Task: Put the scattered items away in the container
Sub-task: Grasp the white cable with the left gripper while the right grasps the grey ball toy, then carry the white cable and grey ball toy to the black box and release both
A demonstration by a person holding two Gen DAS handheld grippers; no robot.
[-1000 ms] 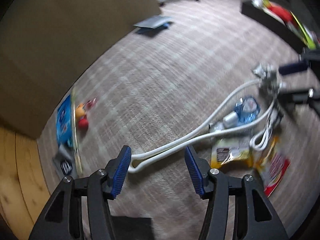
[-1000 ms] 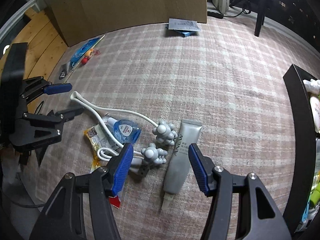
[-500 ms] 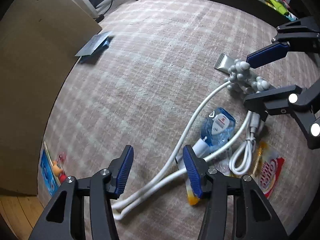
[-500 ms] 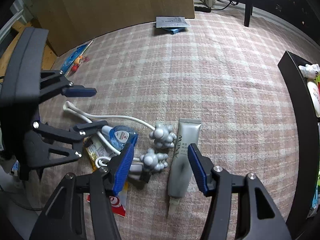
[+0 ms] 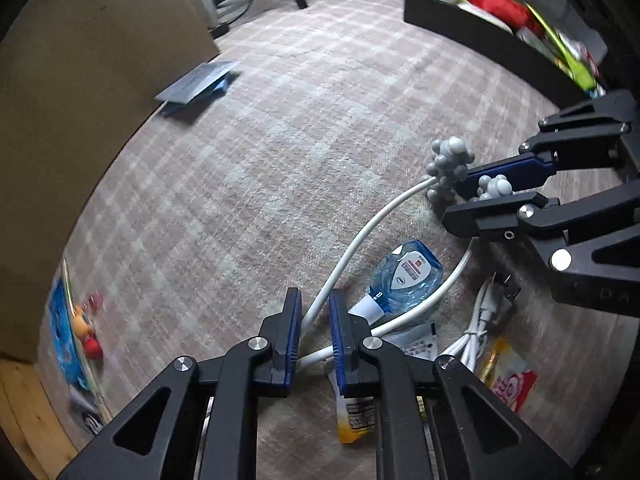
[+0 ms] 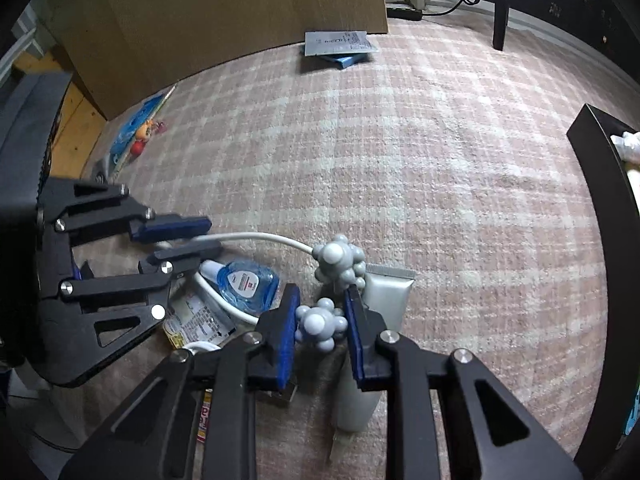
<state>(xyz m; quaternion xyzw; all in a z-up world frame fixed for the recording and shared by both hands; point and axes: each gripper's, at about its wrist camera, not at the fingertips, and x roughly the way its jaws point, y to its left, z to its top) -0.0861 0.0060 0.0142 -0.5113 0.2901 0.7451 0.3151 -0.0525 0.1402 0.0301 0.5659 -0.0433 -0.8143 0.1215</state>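
Observation:
A white looped massager with two grey knobbly heads lies on the checked carpet. My left gripper [image 5: 314, 334] is shut on its white arm [image 5: 352, 248] near the bend. My right gripper [image 6: 320, 326] is shut on one grey knobbly head [image 6: 318, 324]; the other head [image 6: 340, 262] lies just beyond it. Under the loop lie a blue clear bottle [image 5: 408, 278], a coiled white cable [image 5: 480, 320], a yellow packet [image 5: 354, 416] and a red-and-white packet [image 5: 508, 384]. A grey tube [image 6: 374, 332] lies under my right gripper. The black container [image 5: 472, 26] holding several items stands at the far right.
A large cardboard panel [image 6: 224, 12] stands along the carpet's far left edge. A blue booklet with a grey sachet on it [image 6: 338, 46] lies near the panel. A blue package with a small toy [image 5: 74, 328] lies at the carpet's left edge by the wood floor.
Both grippers have closed: the left onto the massager's white arm, the right onto a grey knobbly head. Both have moved in closer to the pile.

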